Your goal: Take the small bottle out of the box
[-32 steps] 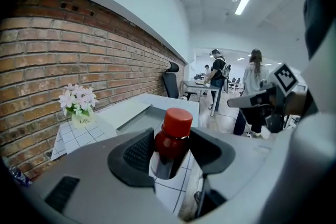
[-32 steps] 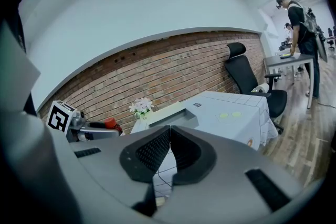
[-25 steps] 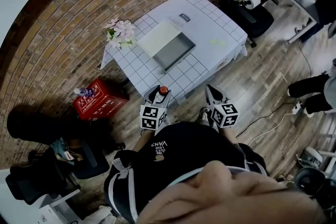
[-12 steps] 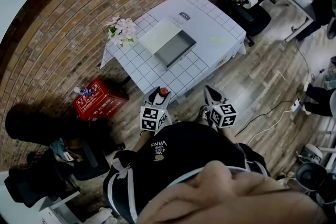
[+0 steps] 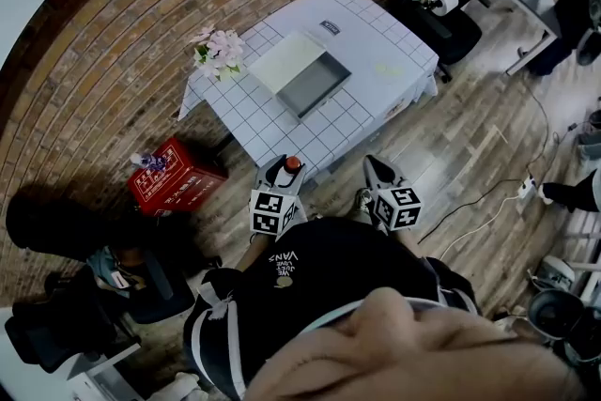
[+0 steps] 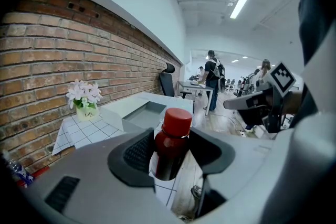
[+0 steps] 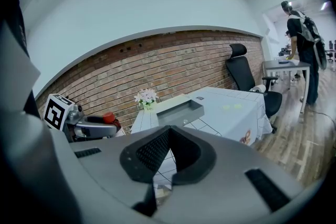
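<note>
- Head view: my left gripper (image 5: 282,172) sits at lower centre with the small bottle (image 5: 291,166) in its jaws, red cap up. The bottle is out of the box (image 5: 308,76) and well apart from it, just off the near edge of the counter (image 5: 380,38). The box lies open at upper centre of the checked cloth, with a pot of flowers (image 5: 218,52) near its left side. My right gripper (image 5: 377,172) is level with the left one, a little to its right. A red crate (image 5: 175,179) stands on the floor at left.
- Left gripper view: the jaws stand fairly wide and are clamped on the dark bottle at centre frame, one pad against each side, the cap rising above them. The box and flowers lie beyond on the counter, left of centre.
- Right gripper view: the jaws are closed together with nothing between them. The box sits mid-frame on the counter, and an office chair (image 7: 242,74) is at right.
</note>
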`<state>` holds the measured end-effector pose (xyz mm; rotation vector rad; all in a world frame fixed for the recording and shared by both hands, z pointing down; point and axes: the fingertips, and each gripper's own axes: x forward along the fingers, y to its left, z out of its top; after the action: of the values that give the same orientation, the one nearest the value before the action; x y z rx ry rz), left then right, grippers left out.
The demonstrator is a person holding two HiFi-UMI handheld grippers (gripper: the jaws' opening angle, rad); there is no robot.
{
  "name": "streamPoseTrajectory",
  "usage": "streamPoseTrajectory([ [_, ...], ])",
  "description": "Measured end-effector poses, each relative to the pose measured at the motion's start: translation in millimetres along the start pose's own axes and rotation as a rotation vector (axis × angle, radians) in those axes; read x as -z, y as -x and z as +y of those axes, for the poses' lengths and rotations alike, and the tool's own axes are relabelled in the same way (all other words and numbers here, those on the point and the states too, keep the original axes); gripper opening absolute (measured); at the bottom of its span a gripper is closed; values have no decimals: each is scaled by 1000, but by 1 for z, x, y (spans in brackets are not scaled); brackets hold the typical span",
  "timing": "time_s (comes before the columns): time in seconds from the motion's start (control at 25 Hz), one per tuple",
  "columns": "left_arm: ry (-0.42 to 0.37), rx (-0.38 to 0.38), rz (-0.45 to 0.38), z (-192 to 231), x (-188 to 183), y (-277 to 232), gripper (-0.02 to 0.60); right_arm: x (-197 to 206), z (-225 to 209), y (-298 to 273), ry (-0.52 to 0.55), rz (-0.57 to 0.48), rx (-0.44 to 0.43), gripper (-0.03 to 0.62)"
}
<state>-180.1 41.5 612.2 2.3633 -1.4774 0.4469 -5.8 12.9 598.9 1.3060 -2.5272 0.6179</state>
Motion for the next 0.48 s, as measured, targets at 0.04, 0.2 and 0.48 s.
streamPoseTrajectory([
  [0.04, 1, 1, -3, 0, -1, 1, 215, 0, 0, 0, 3, -4, 0, 2],
  [0.2, 3, 2, -8, -1, -2, 3, 215, 2, 1, 1, -1, -1, 1, 2],
  [0.48, 4, 5, -9, -2, -2, 3, 215, 3, 4, 0, 7, 2, -2, 2],
])
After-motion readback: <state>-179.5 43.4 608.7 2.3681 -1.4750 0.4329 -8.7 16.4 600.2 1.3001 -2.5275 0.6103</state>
